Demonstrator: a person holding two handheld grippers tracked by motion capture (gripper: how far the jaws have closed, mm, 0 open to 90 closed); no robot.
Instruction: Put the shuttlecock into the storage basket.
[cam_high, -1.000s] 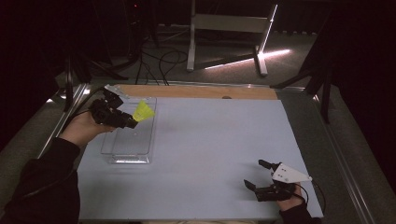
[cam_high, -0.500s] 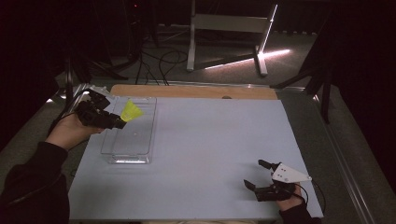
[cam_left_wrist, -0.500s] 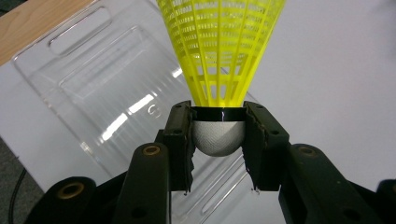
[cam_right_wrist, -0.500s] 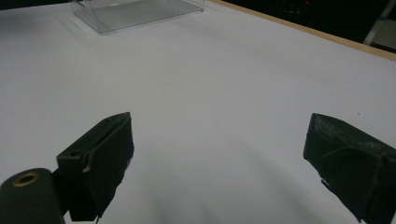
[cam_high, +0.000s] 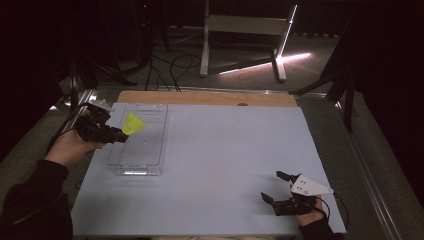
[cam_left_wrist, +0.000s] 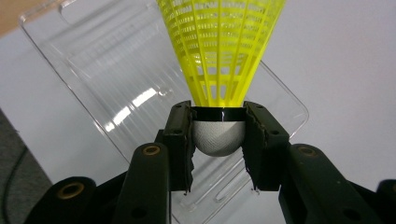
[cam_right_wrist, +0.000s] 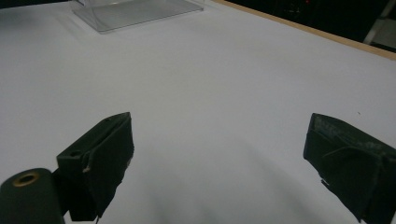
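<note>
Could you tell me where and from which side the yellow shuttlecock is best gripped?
At its rounded white cork, across the sides, as the left gripper does now: the shuttlecock has a firm, narrow head that fits between the pads, while the flared yellow mesh skirt is wide and would probably crush. Approach from the head end, skirt pointing away.

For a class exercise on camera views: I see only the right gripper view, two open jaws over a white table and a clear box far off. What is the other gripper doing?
Observer: The left gripper holds a yellow shuttlecock at the box.
Operator: Held where?
Observer: By its white cork, pinched between both jaws.
Operator: Which way does it point?
Observer: In the high view its skirt points away from the left hand, over the box.
</note>
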